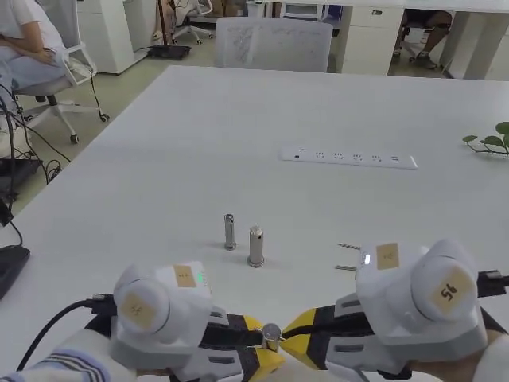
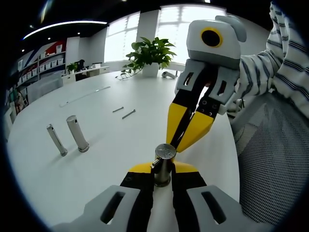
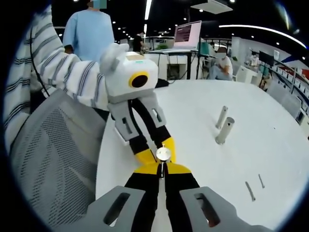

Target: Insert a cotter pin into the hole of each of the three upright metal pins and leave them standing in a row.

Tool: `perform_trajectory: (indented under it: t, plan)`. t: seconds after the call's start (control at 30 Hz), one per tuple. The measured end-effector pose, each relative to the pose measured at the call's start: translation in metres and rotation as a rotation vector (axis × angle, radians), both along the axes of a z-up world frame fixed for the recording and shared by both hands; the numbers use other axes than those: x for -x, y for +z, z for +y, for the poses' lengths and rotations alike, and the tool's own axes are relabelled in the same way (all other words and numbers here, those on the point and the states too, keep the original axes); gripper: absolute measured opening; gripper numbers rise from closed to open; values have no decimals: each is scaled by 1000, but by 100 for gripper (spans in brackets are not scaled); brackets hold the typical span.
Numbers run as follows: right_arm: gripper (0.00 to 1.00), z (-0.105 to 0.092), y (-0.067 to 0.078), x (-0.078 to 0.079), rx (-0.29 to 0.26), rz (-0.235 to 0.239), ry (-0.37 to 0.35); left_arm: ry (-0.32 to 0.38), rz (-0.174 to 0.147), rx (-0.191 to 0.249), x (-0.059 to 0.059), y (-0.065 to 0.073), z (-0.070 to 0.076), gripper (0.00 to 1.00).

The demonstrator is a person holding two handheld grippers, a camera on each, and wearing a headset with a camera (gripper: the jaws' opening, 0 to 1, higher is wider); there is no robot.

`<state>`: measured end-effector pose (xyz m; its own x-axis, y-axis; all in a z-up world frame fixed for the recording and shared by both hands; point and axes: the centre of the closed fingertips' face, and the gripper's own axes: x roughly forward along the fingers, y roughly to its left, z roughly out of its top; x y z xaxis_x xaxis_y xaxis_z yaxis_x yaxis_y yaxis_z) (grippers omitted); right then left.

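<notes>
Left gripper point(image 2: 162, 170) was clenched low on the shaft of one metal pin point(image 2: 164, 162), holding it upright at the near edge of the table point(image 1: 318, 103)

Further out, the thin standing pin point(image 1: 229, 231) and the fat standing pin point(image 1: 255, 246) stood just beside each other, neither touched by a gripper. Couldn't tell if their holes were filled

Right gripper point(image 2: 177, 146) had its jaws pinched together right at the held pin's head, apparently on a cotter pin point(image 2: 156, 164) whose stub poked out of the side of the shaft. It's too thin to be sure

Two loose cotter pins point(image 1: 348, 247) lay well to the right of the standing pair

Handling, my read: the metal pins are solid, stiff and smooth, so they're likely to slip or rotate in the jaws. Grip them low on the shaft and keep the cross hole clear. The cotter pins are light, springy wire and bend easily. Pinch near the looped end and push straight along the hole axis
</notes>
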<state>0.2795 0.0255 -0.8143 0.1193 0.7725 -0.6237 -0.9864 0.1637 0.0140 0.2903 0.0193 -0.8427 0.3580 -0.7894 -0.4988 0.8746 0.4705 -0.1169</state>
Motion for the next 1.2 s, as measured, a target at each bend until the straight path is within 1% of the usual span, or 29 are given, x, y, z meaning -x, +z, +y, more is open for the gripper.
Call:
perform_trajectory:
  t: [0.13,0.23,0.27,0.33,0.57,0.67,0.7,0.73,0.93,1.03,1.07,1.2]
  plan:
    - [5,0,0,1,2,-19,23,3,-1,0,0,0,0,12]
    - [8,0,0,3,0,-15,27,8,0,1,0,0,0,12]
    - [8,0,0,3,-1,-21,29,10,-1,2,0,0,0,12]
    - [9,-1,0,3,-3,-21,25,14,4,5,0,0,0,12]
    - [9,-5,3,0,-9,-28,18,7,1,2,0,0,0,12]
    - [9,-8,3,1,-7,-27,17,-8,10,-20,2,-3,2,12]
    - [9,-8,3,1,-6,-27,17,-20,10,-45,3,-7,5,12]
    - [9,-9,3,1,-5,-25,17,-28,12,-60,4,-9,7,12]
    - [9,-11,1,1,-7,-19,10,-37,6,-59,5,-9,9,12]
    - [8,-12,0,1,-2,-21,11,-44,-2,-58,5,-8,9,11]
    - [8,-13,0,0,-2,-22,10,-48,-10,-57,4,-7,8,11]
    - [7,-14,0,-2,0,-21,8,-51,-12,-60,5,-8,9,11]
